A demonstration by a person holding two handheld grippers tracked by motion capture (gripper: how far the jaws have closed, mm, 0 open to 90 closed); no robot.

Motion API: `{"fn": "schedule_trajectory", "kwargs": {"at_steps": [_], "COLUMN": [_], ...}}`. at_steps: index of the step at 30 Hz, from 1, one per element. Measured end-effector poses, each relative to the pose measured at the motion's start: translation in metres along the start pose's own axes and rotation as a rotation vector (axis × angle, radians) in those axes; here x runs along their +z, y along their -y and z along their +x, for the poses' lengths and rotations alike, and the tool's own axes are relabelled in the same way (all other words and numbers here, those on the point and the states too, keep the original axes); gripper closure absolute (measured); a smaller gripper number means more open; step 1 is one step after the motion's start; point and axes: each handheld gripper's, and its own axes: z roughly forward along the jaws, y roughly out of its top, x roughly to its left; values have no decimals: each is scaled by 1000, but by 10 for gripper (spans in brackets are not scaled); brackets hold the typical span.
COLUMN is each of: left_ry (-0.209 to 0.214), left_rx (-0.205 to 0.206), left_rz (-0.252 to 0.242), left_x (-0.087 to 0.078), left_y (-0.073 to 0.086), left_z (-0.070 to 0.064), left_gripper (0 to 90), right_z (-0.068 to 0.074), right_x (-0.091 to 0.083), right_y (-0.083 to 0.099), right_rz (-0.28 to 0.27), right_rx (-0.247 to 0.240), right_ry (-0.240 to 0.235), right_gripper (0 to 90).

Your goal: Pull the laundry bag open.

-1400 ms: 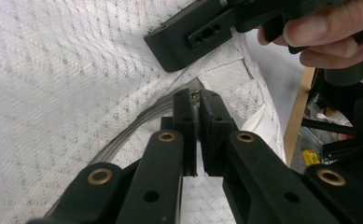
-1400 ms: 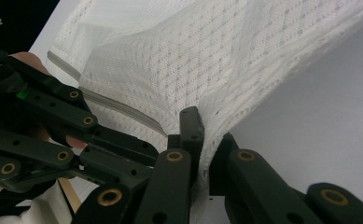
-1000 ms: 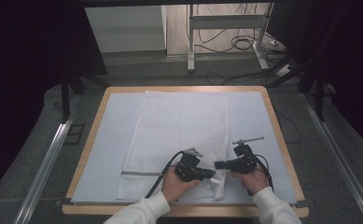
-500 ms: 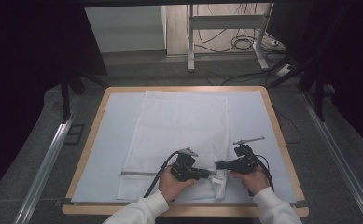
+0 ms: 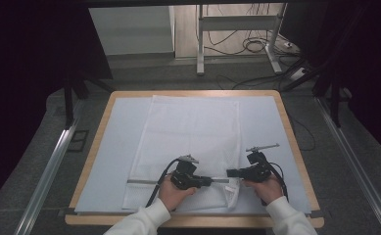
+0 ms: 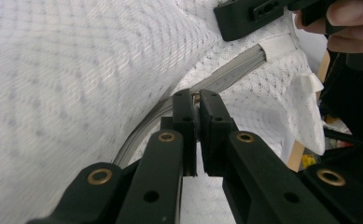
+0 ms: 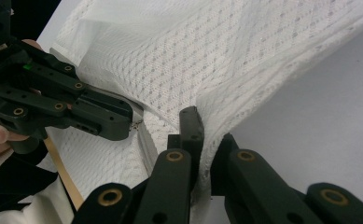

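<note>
1. A white mesh laundry bag (image 5: pixel 188 142) lies flat on the pale sheet (image 5: pixel 109 161) that covers the wooden desk (image 5: pixel 296 147), its long side running away from the person and its near end close to the desk's front edge.
2. A grey zipper (image 5: pixel 144 181) runs across the bag near that front end; in the left gripper view it shows as a grey band (image 6: pixel 226 77) curving through the mesh.
3. The left claw (image 5: pixel 210 181) points to the person's right along the zipper line, held by the left hand (image 5: pixel 171 193).
4. In the left gripper view the left claw (image 6: pixel 197 105) is pressed together on the small metal zipper pull (image 6: pixel 196 96), which peeks out between the tips.
5. The right claw (image 5: pixel 229 173) points to the person's left, tip close to the left claw's tip, held by the right hand (image 5: pixel 266 188).
6. In the right gripper view the right claw (image 7: pixel 202 135) pinches a fold of the mesh beside the zipper's end, and the fabric rises in a taut ridge away from it.
7. The bag's near right corner (image 5: pixel 229 196) is rumpled and slightly raised.
</note>
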Motion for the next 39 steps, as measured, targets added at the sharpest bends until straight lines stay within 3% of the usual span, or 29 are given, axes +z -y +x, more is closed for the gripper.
{"fn": "schedule_trajectory", "kwargs": {"at_steps": [16, 39], "left_ry": [-27, -34], "left_rx": [-20, -45], "left_rz": [0, -6], "left_x": [-12, -21], "left_y": [10, 15], "left_z": [10, 17], "left_gripper": [872, 872], "right_z": [0, 0], "right_x": [0, 1], "right_y": [0, 2], "right_rz": [3, 3], "right_rx": [-4, -13], "right_ry": [2, 13], "right_gripper": [877, 877]}}
